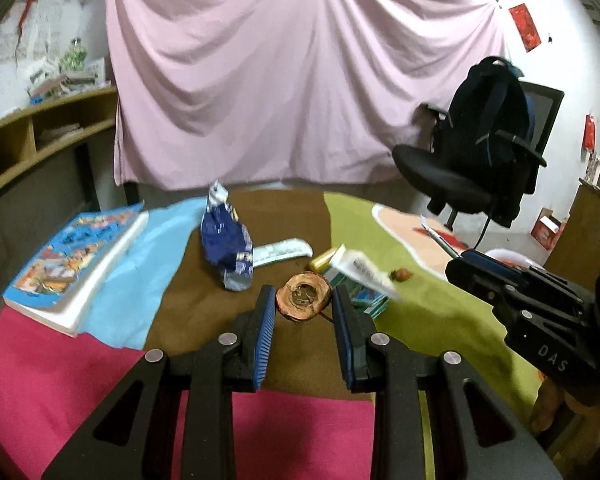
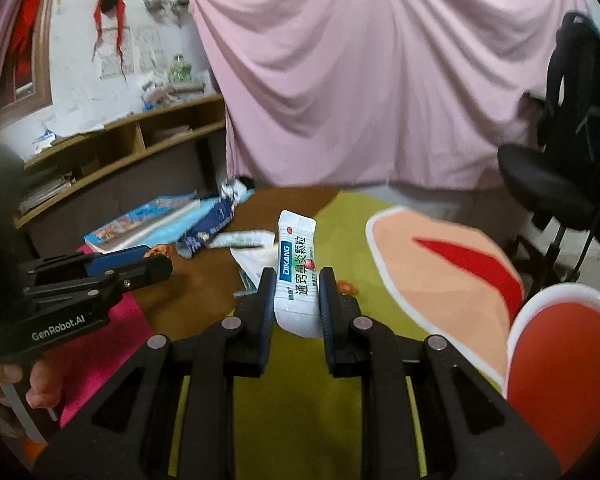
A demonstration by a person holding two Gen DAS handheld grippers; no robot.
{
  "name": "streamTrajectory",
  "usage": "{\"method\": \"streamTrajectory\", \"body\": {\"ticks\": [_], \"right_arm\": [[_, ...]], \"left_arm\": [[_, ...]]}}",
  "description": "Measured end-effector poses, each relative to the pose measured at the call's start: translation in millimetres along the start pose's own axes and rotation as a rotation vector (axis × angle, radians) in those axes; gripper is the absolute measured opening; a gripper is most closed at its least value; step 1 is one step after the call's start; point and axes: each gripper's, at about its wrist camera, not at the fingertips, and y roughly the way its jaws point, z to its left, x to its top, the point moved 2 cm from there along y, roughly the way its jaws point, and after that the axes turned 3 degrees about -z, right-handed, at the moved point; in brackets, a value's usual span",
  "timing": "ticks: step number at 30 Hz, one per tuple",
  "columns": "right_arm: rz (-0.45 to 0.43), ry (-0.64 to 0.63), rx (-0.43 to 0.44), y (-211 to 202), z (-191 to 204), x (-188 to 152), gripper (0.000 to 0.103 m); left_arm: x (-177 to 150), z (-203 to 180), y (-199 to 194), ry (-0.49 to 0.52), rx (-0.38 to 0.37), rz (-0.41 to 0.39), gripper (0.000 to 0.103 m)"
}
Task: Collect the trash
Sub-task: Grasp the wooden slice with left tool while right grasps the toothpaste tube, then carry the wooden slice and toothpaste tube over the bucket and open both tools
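While angled downward, right tongs (image 2: 294,280) clamp sachet (image 2: 296,268).

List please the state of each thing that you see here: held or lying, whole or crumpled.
Left gripper: shut on the brown peel ring.
Right gripper: shut on the white sachet, lifted.
Blue snack bag: crumpled, on the table.
Book: closed, lying flat.
Red bin: open, at the table's right edge.
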Motion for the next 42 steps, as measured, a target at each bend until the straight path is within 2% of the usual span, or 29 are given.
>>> {"method": "streamTrajectory", "body": {"ticks": [5, 9, 16, 22, 35, 42], "right_arm": [[-0.132, -0.014, -0.038, -26, 3, 3, 0.049], [-0.196, 0.011, -0.078, -45, -5, 3, 0.049], [-0.257, 0.055, -0.147, -74, -26, 4, 0.049], [-0.317, 0.1, -0.205, -103, -47, 6, 0.049], [-0.366, 0.243, -0.351, -160, -117, -8, 0.05], [-0.364, 0.309, -0.406, -177, -146, -16, 0.05]], "left_arm": [[10, -13, -14, 0.022, -0.008, -0.075, 0.024], [21, -26, -25, 0.044, -0.03, -0.128, 0.024], [34, -67, -40, 0.145, -0.073, -0.21, 0.024], [37, -104, -44, 0.233, -0.118, -0.25, 0.024], [35, -184, -21, 0.323, -0.25, -0.226, 0.024], [30, -220, -3, 0.334, -0.314, -0.17, 0.024]]}}
